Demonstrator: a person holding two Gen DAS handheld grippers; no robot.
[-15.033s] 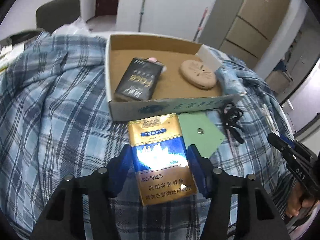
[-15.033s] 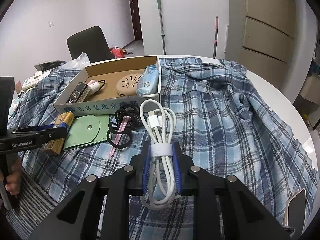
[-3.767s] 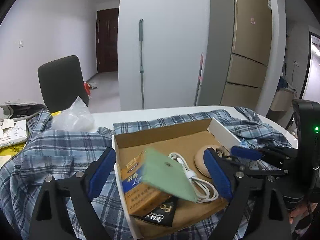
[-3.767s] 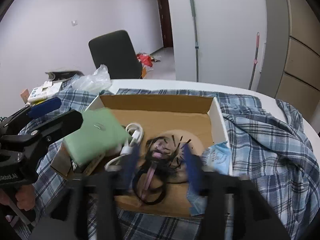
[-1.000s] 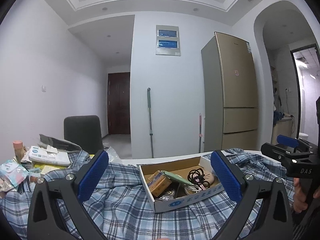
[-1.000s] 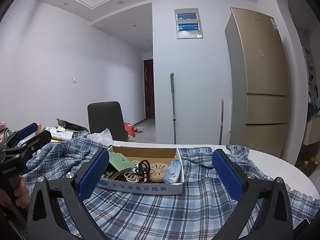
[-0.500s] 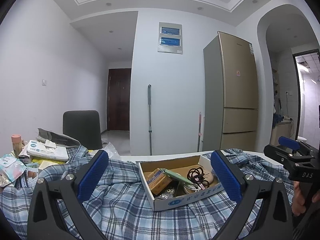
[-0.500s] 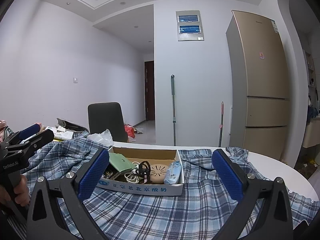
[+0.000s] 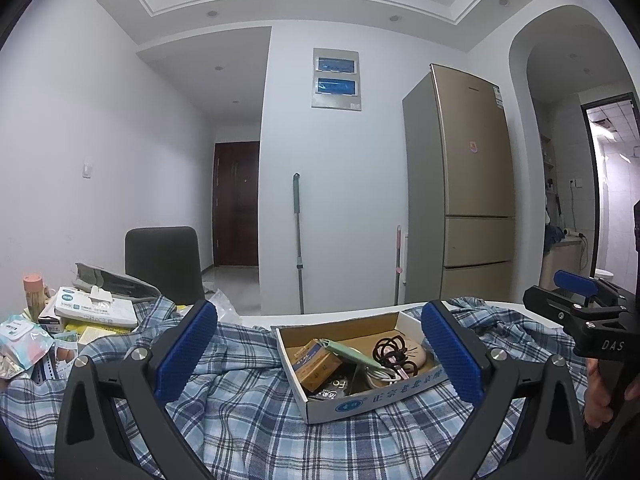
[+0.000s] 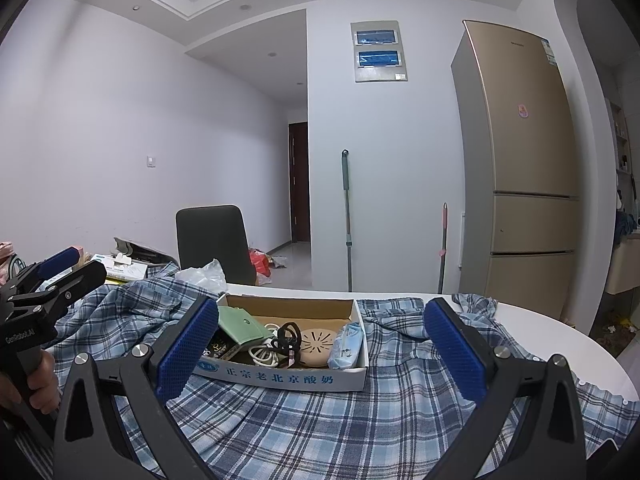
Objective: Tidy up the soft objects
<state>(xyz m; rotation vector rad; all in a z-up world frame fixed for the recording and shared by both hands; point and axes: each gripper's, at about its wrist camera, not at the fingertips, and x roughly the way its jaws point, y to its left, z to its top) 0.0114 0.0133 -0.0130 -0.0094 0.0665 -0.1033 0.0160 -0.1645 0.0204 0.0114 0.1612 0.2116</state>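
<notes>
A shallow cardboard box sits on a blue plaid shirt covering the table. In it lie a green pouch, a gold cigarette pack, a white cable, black hair ties, a tan round disc and a blue tissue pack. My left gripper is open and empty, held back from the box. My right gripper is open and empty, also held back. Each gripper shows at the edge of the other's view.
A dark chair stands behind the table. Papers, a tissue box and packets clutter the table's left end. A clear plastic bag lies behind the box. A gold fridge and two mops stand by the back wall.
Both grippers have stayed open and drawn slightly back from the box over the last second. The box's contents have not moved.
</notes>
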